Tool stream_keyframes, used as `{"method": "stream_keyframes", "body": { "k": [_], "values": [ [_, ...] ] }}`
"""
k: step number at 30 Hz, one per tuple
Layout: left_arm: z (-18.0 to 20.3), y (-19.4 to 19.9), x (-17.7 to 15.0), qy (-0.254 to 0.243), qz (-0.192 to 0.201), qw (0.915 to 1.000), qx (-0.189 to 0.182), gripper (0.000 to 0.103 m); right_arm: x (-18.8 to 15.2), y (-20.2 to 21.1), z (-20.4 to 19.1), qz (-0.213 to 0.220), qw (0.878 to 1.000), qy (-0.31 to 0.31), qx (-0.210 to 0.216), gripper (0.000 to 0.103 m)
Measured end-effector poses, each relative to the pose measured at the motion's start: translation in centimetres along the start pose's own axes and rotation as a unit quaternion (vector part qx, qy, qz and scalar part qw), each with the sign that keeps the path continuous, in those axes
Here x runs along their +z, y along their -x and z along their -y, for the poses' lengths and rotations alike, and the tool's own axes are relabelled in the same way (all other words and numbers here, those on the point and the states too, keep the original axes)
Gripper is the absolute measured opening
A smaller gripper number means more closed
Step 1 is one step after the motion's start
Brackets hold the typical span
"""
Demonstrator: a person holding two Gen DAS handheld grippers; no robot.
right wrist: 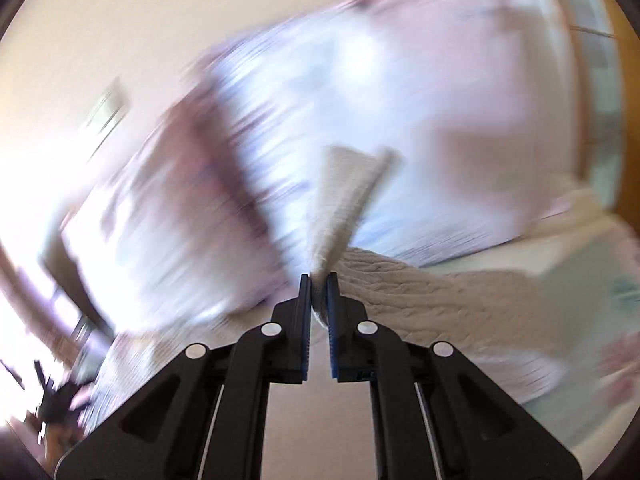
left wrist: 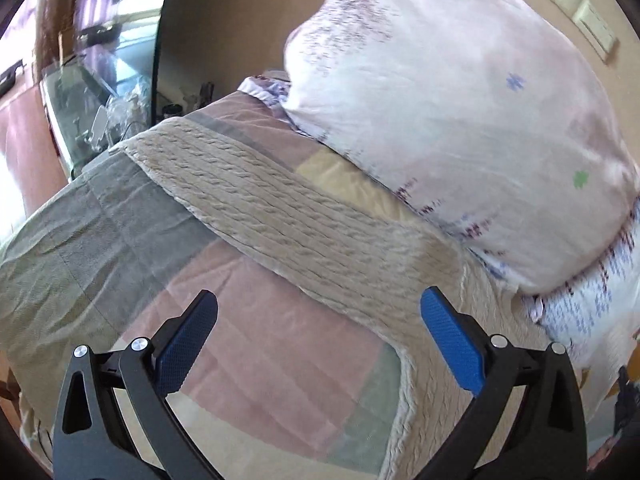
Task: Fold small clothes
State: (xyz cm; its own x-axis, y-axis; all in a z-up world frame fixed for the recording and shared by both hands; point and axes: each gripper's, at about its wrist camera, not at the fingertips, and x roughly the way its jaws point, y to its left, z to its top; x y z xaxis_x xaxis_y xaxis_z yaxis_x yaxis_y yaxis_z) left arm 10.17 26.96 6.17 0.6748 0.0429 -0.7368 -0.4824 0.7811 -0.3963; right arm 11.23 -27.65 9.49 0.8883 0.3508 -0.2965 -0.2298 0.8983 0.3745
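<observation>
A beige cable-knit garment [left wrist: 304,216] lies stretched across a patchwork bedspread [left wrist: 120,220], running from the upper left to the lower right. My left gripper [left wrist: 318,304] is open and empty, its blue pads just above the bedspread near the garment's near edge. In the right wrist view, which is blurred by motion, my right gripper [right wrist: 319,280] is shut on a corner of the same knit garment [right wrist: 420,292], and a bunched flap of it [right wrist: 344,196] stands up beyond the fingertips.
A large white pillow [left wrist: 460,112] with small coloured prints rests on the bed right behind the garment. A dark-edged glass table [left wrist: 100,92] with clutter stands beyond the bed's far left. Wall switches [left wrist: 576,12] are at the upper right.
</observation>
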Motion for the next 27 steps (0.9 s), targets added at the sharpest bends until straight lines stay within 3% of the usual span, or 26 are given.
{"method": "stream_keyframes", "body": {
  "k": [1,2,4,7,11,17,20,21,22,23,25,27],
  "values": [
    [-0.9,-0.4,0.6,0.013,-0.001,0.9999,-0.001,0.102,-2.0,-1.8,-2.9,-0.036,0.999,0.017,0.023,0.017],
    [-1.9,-0.8,1.3,0.025,-0.003,0.9997,-0.001,0.101,-4.8,-4.3,-6.2,-0.100,0.993,0.033,0.051,0.033],
    [-4.0,-1.9,2.8,0.045,-0.007,0.9989,0.007,0.093,-10.1,-7.6,-10.6,-0.203,0.973,0.046,0.097,0.045],
    [-7.2,-3.3,4.8,0.084,-0.014,0.9964,0.006,0.084,-12.8,-8.3,-12.5,-0.244,0.963,0.050,0.105,0.050],
    [-11.6,-5.1,7.1,0.160,-0.012,0.9871,0.000,0.078,-12.1,-8.2,-11.8,-0.243,0.967,0.044,0.056,0.063],
    [-15.7,-6.5,9.4,0.263,0.015,0.9640,-0.034,0.071,-11.6,-7.0,-9.3,-0.239,0.971,0.019,0.004,0.067],
    [-16.8,-7.3,10.5,0.291,0.019,0.9559,-0.032,0.053,-12.1,-6.4,-9.4,-0.242,0.970,0.033,0.002,0.068],
    [-17.1,-7.6,10.9,0.296,0.019,0.9545,-0.028,0.037,-12.4,-6.4,-9.6,-0.243,0.969,0.040,0.002,0.068],
    [-17.2,-7.9,11.2,0.295,0.016,0.9553,-0.018,0.021,-12.4,-6.2,-9.6,-0.245,0.969,0.046,0.003,0.069],
    [-16.9,-8.1,11.6,0.283,0.010,0.9590,0.000,0.011,-12.6,-6.0,-9.5,-0.246,0.968,0.054,0.004,0.069],
    [-14.4,-7.8,12.7,0.223,0.008,0.9743,0.034,0.008,-12.6,-5.7,-9.1,-0.248,0.967,0.061,0.005,0.069],
    [-9.6,-6.2,13.5,0.127,0.028,0.9910,0.031,0.007,-12.6,-5.7,-8.4,-0.249,0.967,0.059,0.004,0.069]
  ]
}}
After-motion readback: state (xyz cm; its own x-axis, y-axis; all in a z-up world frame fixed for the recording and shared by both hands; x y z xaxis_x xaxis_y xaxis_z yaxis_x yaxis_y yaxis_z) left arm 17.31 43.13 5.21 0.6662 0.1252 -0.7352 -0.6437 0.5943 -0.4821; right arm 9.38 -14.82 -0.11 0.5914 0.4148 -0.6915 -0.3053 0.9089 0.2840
